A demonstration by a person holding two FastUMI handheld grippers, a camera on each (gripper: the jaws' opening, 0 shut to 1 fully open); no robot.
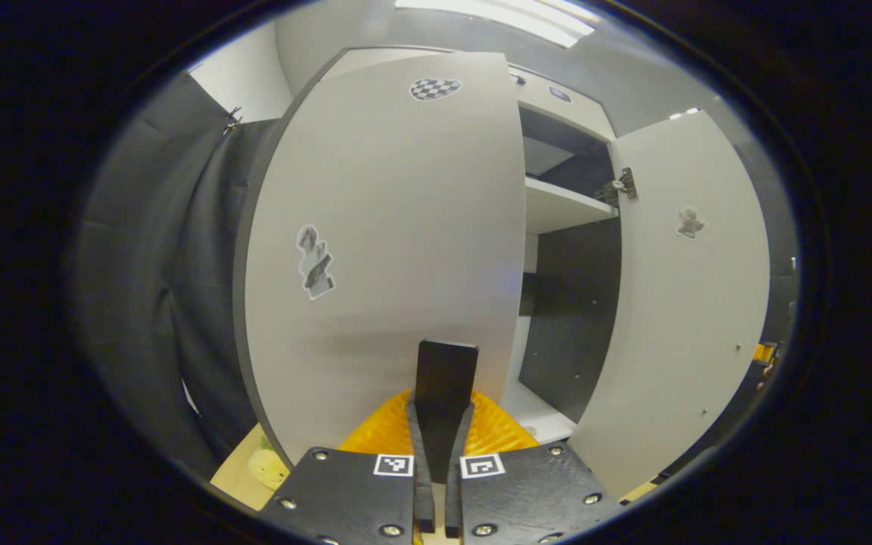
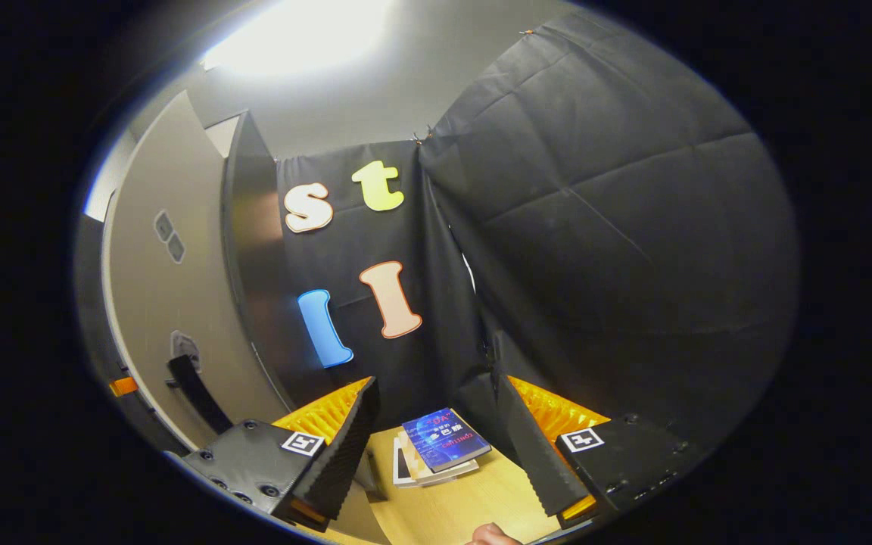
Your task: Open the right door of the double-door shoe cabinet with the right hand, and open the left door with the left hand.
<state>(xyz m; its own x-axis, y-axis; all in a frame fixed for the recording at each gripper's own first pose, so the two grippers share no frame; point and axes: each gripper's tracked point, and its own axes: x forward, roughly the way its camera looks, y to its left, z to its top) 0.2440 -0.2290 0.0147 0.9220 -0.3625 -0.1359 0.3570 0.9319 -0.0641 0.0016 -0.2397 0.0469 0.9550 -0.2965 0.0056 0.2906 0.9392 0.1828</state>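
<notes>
The shoe cabinet point(image 1: 557, 204) takes up the middle of the left gripper view. Its left door point(image 1: 390, 250) fills the centre of the frame, facing the camera, with a checkered sticker point(image 1: 434, 88) near its top and another sticker point(image 1: 315, 261) lower on its left side. The right door point(image 1: 686, 303) stands swung wide open at the right of the frame, hinge point(image 1: 621, 185) showing on its upper inner edge, and between the two doors you can see into the dark interior with a pale shelf point(image 1: 565, 206) across it.

The left gripper point(image 1: 443, 363) sits at bottom centre, pointing straight at the left door's lower part. Its fingers are pressed together, and I can't see anything clamped between them. Can't honestly tell if the tips are touching the door face or are just in front of it. A bit of wooden floor point(image 1: 235, 473) shows at lower left with a small yellowish thing on it, too small to make out.

In the right gripper view, the right gripper point(image 2: 436, 401) is at the bottom, aimed at the black cloth wall point(image 2: 602, 227), fingers spread wide apart with nothing in them. The cabinet's side and a door are at the left edge of that frame. Between the fingers, lower down, a stack of books point(image 2: 443, 446) lies on the wooden floor, blue cover on top. A bit of a hand point(image 2: 493, 536) peeks in at the very bottom edge.
</notes>
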